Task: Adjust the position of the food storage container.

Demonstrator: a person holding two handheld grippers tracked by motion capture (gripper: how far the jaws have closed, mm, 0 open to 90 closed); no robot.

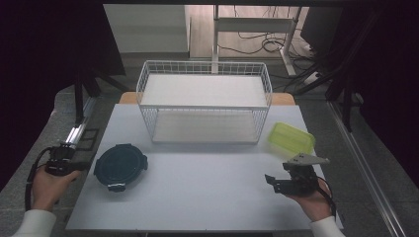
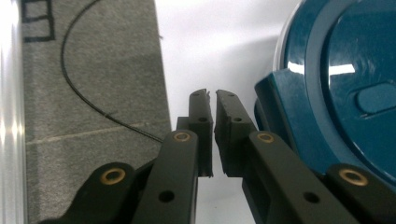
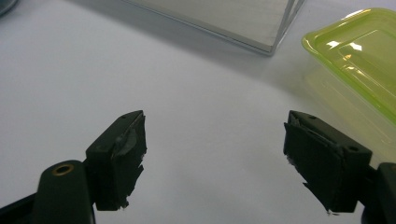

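Note:
A round dark teal container [image 1: 120, 165] with a clip-on lid sits at the table's left front. My left gripper [image 1: 74, 163] hangs just off the table's left edge beside it. In the left gripper view that left gripper [image 2: 213, 100] is shut with nothing between its jaws, and the teal container [image 2: 345, 93] lies close on their right without touching. A yellow-green rectangular container [image 1: 291, 138] rests at the right. My right gripper [image 1: 277, 173] is held in front of it. Seen in its own view, the right gripper [image 3: 215, 121] is open over bare table, with the yellow-green container [image 3: 359, 51] at the upper right.
A white two-level wire rack [image 1: 204, 101] stands at the back middle of the white table [image 1: 207, 197]; its lower shelf edge [image 3: 233, 18] lies ahead of the right gripper. Grey floor [image 2: 93, 70] with a thin black cable lies left of the table edge.

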